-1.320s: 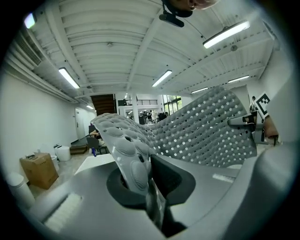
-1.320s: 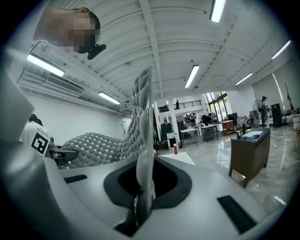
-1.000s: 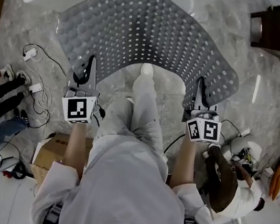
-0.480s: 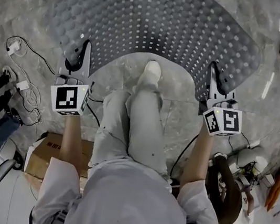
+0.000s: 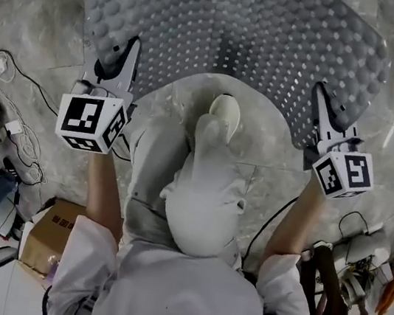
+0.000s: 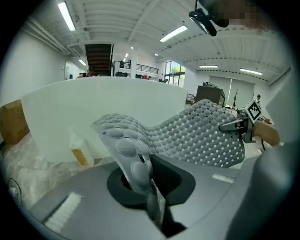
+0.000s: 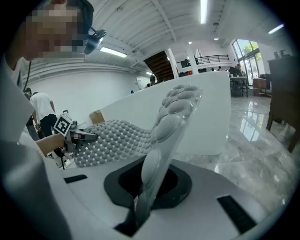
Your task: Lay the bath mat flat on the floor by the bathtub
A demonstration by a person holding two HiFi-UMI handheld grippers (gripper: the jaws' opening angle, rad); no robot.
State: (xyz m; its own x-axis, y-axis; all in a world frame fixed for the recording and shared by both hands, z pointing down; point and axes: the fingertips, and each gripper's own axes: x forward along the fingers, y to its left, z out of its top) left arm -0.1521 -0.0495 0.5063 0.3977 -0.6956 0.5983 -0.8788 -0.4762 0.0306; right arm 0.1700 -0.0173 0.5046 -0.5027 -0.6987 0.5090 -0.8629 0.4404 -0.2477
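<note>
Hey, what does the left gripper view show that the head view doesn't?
Only the left gripper view: the ceiling lights, and a close look at the bath mat's corner pinched in the left gripper's closed jaws. Only the head view: the person's shoe and the floor cables. Both: the mat hanging between the grippers, with the right gripper clamped on its other corner.

Your bath mat (image 5: 233, 32) runs off the head view's top edge, far side unseen. Its pinched corners vanish inside your left gripper (image 5: 117, 61) and right gripper (image 5: 329, 108). Your knee (image 5: 205, 222) hides the floor (image 5: 47, 23) below. The label on the bottle (image 6: 80, 151) is unreadable.
</note>
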